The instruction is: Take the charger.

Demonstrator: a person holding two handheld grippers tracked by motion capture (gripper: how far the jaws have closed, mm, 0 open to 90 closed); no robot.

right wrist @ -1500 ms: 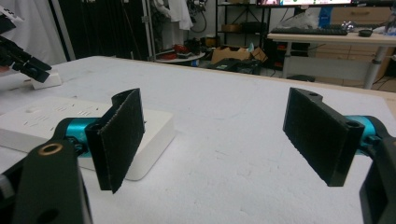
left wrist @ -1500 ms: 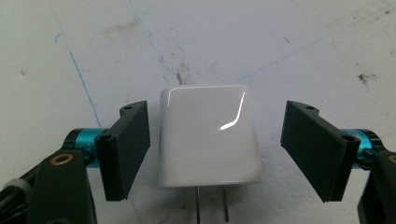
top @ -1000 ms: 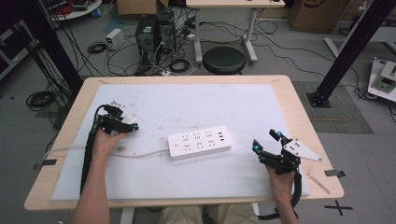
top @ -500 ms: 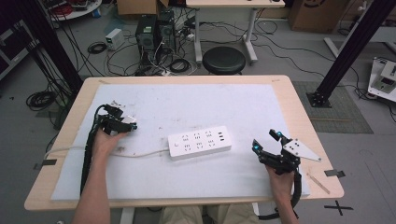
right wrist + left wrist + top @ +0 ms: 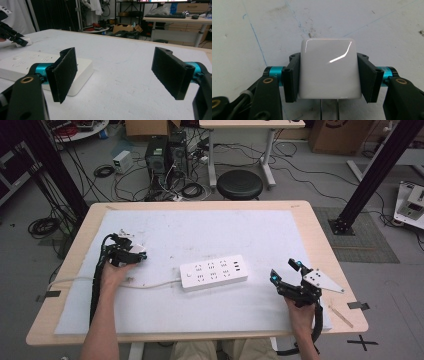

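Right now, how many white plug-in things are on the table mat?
2: the white power strip lies mid-mat; the white plug adapter is clamped in the left gripper at the mat's left. Nothing else seems hidden.

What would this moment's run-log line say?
left gripper: just closed on white plug adapter | right gripper: open, idle | power strip: mid-table, untouched

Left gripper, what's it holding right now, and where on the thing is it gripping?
The left gripper is shut on a glossy white plug adapter, pads pressed on its two opposite side faces, metal prongs toward the camera. The right gripper is open, holding nothing.
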